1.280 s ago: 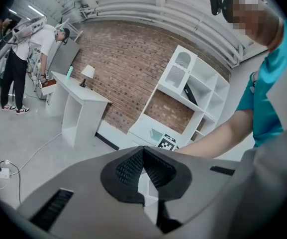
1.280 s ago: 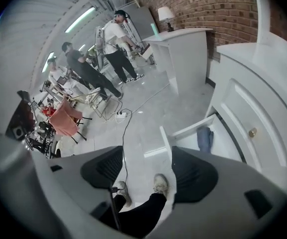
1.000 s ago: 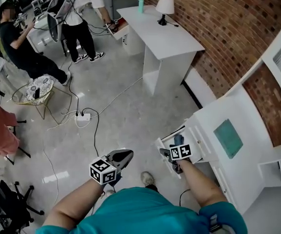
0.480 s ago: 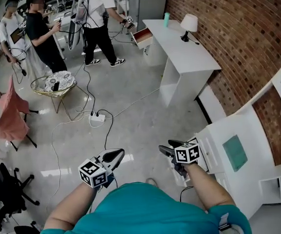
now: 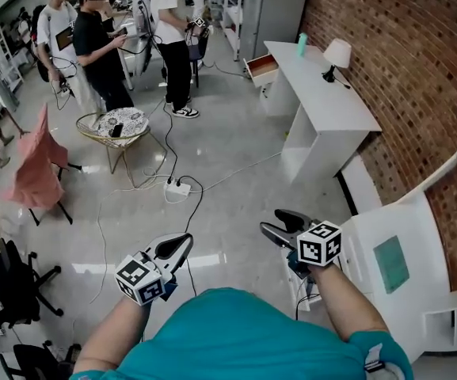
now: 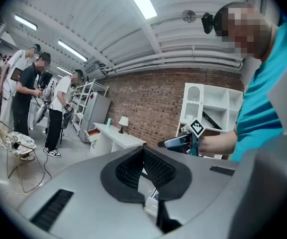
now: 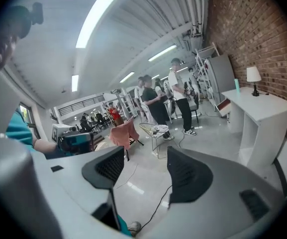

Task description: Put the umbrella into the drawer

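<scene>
No umbrella shows in any view. My left gripper (image 5: 179, 244) hangs over the grey floor at the lower left, shut with nothing in it; its pads meet at the tips (image 6: 143, 151). My right gripper (image 5: 274, 222) is held level just left of the white cabinet (image 5: 386, 228), open and empty, its two pads standing well apart (image 7: 143, 166). The cabinet's drawer front lies under my right hand and is mostly hidden. Each gripper sees the other: the right gripper (image 6: 180, 141) and the left gripper (image 7: 76, 142).
A white desk (image 5: 331, 109) with a lamp (image 5: 337, 54) stands against the brick wall. A power strip with cables (image 5: 177, 187) lies on the floor ahead. Beyond are a wire chair (image 5: 121, 125), a pink-draped chair (image 5: 38, 169), a black office chair (image 5: 6, 279) and standing people (image 5: 101, 42).
The view has swung up and away from the cabinet. My right gripper, earlier over the open drawer, is now over the floor beside it. The left gripper has shifted slightly left.
</scene>
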A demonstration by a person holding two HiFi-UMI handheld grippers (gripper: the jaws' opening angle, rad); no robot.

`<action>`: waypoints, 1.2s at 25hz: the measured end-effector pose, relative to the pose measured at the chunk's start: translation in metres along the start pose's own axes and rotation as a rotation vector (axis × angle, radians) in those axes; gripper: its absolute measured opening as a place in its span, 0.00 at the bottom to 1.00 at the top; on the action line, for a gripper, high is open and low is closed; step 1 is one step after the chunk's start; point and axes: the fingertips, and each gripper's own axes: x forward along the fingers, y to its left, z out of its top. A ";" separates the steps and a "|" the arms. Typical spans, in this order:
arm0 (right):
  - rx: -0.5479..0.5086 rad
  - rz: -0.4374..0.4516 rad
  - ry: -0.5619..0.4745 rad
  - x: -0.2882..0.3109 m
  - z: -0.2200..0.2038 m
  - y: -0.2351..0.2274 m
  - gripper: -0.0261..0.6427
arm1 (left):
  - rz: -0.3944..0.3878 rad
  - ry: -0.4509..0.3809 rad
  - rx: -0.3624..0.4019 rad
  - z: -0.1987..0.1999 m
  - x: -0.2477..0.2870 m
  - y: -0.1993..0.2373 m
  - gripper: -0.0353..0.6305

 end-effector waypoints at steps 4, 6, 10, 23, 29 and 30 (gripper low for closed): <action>-0.066 0.003 -0.061 -0.006 0.025 0.013 0.44 | 0.024 -0.008 -0.008 0.007 -0.012 0.003 0.07; -0.103 -0.014 -0.095 -0.015 0.035 0.015 0.33 | 0.029 -0.012 -0.005 0.011 -0.013 0.002 0.07; -0.138 -0.035 -0.152 -0.029 0.045 0.019 0.22 | 0.024 -0.031 0.001 0.020 -0.014 0.001 0.07; -0.143 -0.050 -0.229 -0.055 0.030 0.025 0.07 | -0.042 -0.033 0.015 0.021 0.000 -0.018 0.07; -0.149 -0.054 -0.225 -0.061 0.026 0.024 0.07 | -0.052 -0.024 0.006 0.019 0.005 -0.022 0.07; -0.152 -0.054 -0.223 -0.061 0.026 0.023 0.07 | -0.054 -0.021 0.007 0.018 0.006 -0.023 0.07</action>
